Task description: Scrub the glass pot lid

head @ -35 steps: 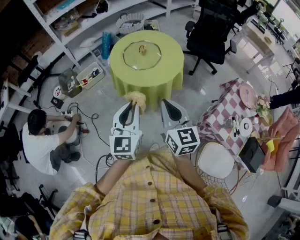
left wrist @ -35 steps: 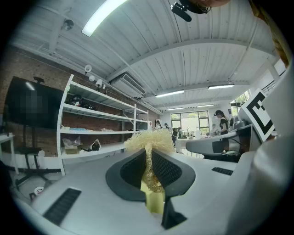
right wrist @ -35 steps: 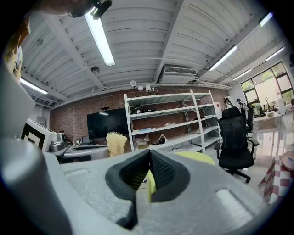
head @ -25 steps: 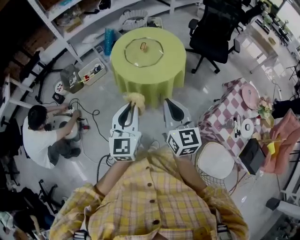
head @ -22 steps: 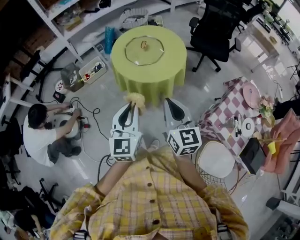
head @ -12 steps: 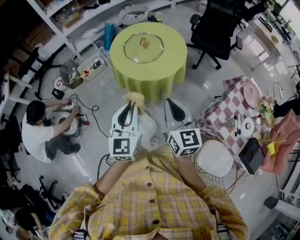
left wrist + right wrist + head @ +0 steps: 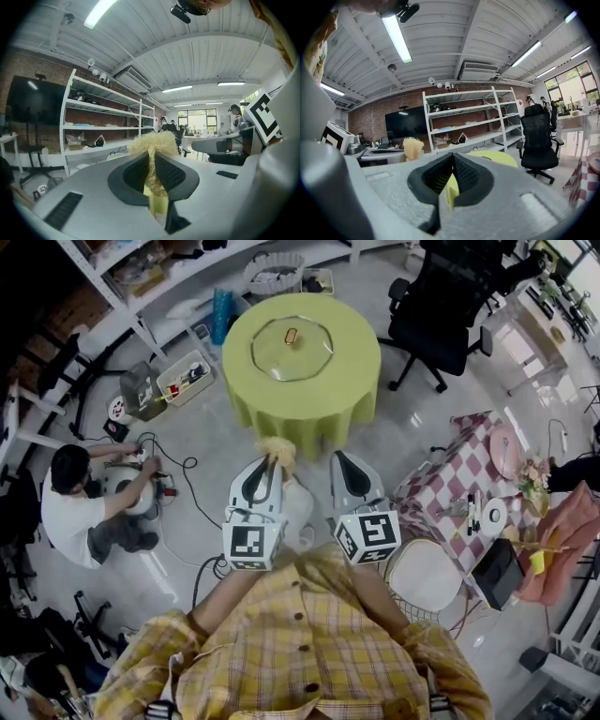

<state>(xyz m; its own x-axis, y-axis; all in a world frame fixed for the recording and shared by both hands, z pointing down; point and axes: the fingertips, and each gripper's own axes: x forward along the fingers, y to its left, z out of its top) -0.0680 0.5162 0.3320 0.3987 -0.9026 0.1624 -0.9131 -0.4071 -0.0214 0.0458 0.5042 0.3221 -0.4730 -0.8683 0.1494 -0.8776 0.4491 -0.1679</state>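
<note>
The glass pot lid (image 7: 291, 348) lies flat on the middle of the round counter (image 7: 354, 381), which is draped in a yellow-green cloth; a small brownish knob sits at the lid's centre; nothing touches the lid.

Both claws are held over the floor on the near side of the counter, well apart from it, side by side and pointing toward it. The left claw (image 7: 266, 463) is clenched on a pale yellow fibrous scrubber (image 7: 277, 450); in the left gripper view the dark pads (image 7: 171, 171) press a thin neck of the scrubber (image 7: 152, 143) between them, and its frizzy tuft spreads out past the tips of the left claw (image 7: 152, 161). The right claw (image 7: 338, 459) is clenched too; in the right gripper view its jaws meet at the tips (image 7: 451, 161) with no object held; a yellow-green sliver shows in the slit below them, and I cannot tell what it is. That view also catches the scrubber (image 7: 413, 147) off to the left and the counter (image 7: 499, 158) ahead.

A black office chair (image 7: 441, 306) stands just right of the counter; a person (image 7: 80, 512) sits on the floor to the counter's left, nearer the camera; a table with a checked cloth (image 7: 459, 474) stands to the counter's right, also nearer; metal shelving (image 7: 141, 296) runs behind the counter on its left side.
</note>
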